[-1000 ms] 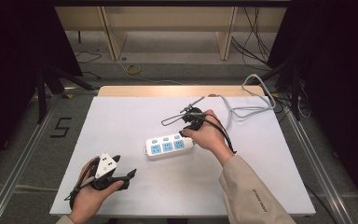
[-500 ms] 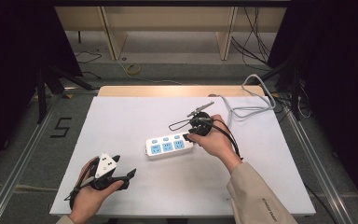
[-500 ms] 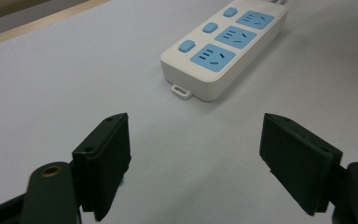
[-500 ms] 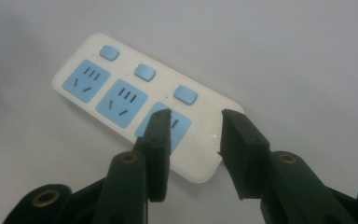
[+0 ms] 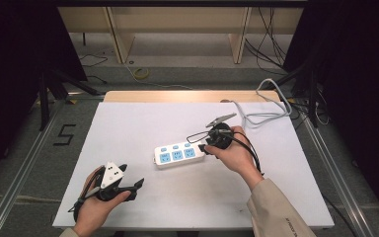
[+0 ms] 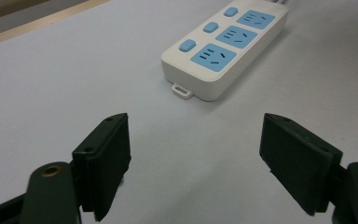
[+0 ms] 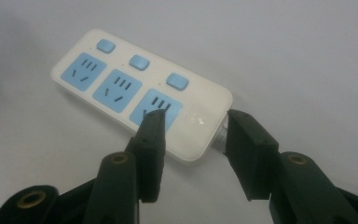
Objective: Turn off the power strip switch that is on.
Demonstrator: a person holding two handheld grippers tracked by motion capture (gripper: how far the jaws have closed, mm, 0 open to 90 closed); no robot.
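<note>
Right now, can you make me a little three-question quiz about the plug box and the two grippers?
1. True or false: the left gripper is open and apart from the power strip.
2. How many blue sockets are on the power strip?
A) two B) three C) five
3. Fill in: the right gripper has its jaws around the end of the strip where its white ____ comes out.

Key: 1 true. 2 B, three sockets, each with a blue button beside it. 3 cable; the jaws stand either side of that end and have not closed on it.
</note>
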